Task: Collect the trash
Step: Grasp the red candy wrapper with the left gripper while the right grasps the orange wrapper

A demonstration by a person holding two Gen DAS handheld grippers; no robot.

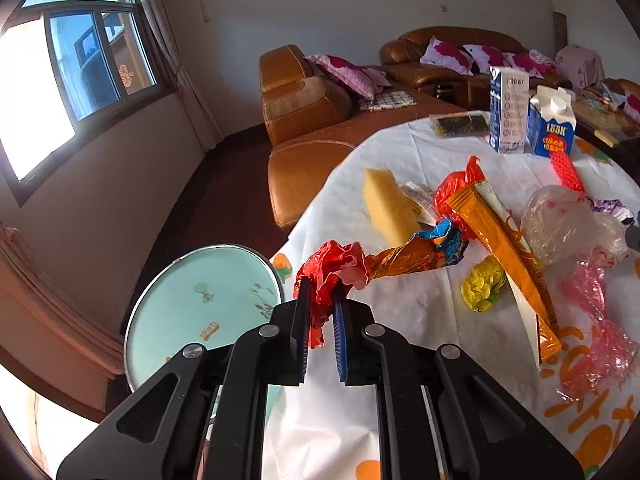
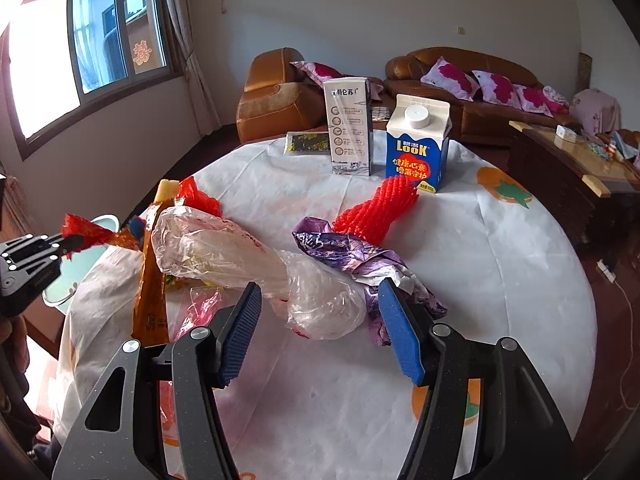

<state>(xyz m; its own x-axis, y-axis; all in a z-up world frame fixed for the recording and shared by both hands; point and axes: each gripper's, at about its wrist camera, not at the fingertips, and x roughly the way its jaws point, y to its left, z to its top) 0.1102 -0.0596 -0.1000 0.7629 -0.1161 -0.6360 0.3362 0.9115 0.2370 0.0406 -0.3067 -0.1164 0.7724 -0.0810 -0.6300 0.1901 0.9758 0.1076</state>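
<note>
Now: left gripper clamped on red wrapper; right gripper spread wide around clear bag.

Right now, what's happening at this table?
Trash pickup by a person with two handheld grippers. The left gripper is shut on a red and orange wrapper, next to a teal bin at the table edge. The right gripper is open around a clear plastic bag. Two cartons stand behind.
</note>
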